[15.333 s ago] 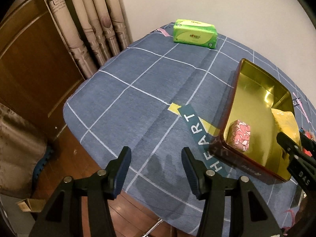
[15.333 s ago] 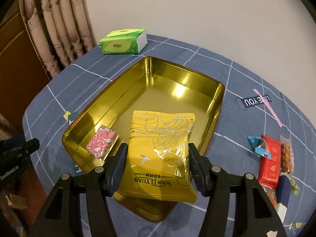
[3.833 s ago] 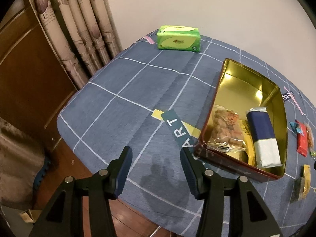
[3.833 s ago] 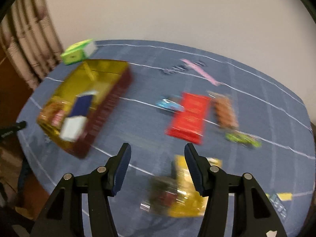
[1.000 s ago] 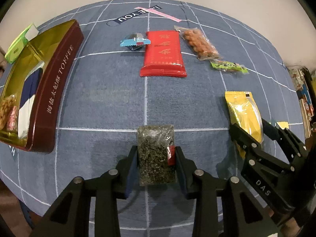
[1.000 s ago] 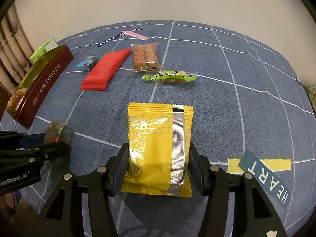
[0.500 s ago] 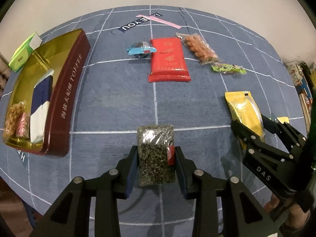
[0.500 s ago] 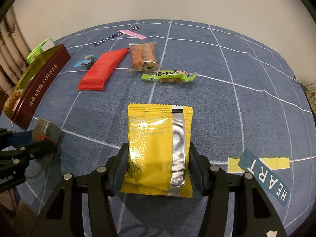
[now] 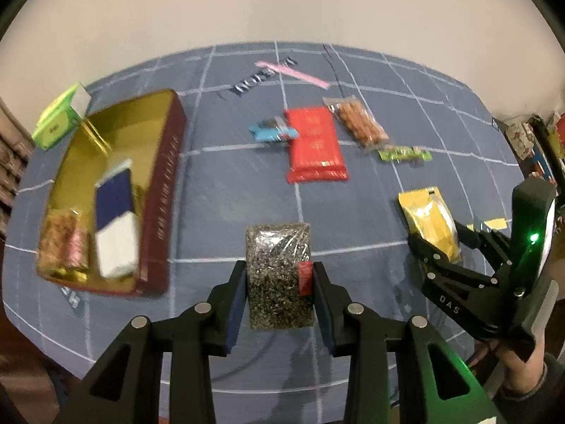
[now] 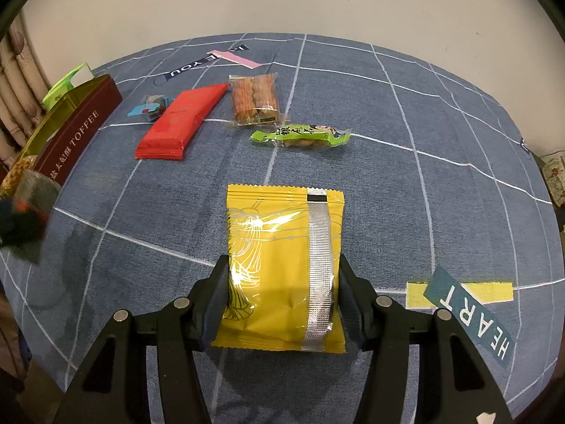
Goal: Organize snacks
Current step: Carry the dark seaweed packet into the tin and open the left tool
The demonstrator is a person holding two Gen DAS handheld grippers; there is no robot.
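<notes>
Gold-lined toffee tin (image 9: pixel 166 190) sitting at nine o'clock in the left wrist view, maroon wall facing in, with a navy-and-white pack (image 9: pixel 118 228) and a couple of blurred snacks lying inside. Green tissue box (image 9: pixel 60 120) just beyond its far end. Left claw (image 9: pixel 279 291) at six o'clock, pinched tight on a clear pouch of dark speckled bits (image 9: pixel 279 275), pouch pointing toward twelve. Out on the blue checked bench (image 9: pixel 219 198): small blue-wrapped sweet (image 9: pixel 272 133) touching the red flat pack (image 9: pixel 315 145), clear bag of orange crackers (image 9: pixel 360 125) just beside, green wrapped bar (image 9: pixel 404 153) at two o'clock. Over at three o'clock, right claw (image 10: pixel 280 289) clamped on a yellow foil packet (image 10: pixel 284 265), silver seam up, both sides pressed against it.
</notes>
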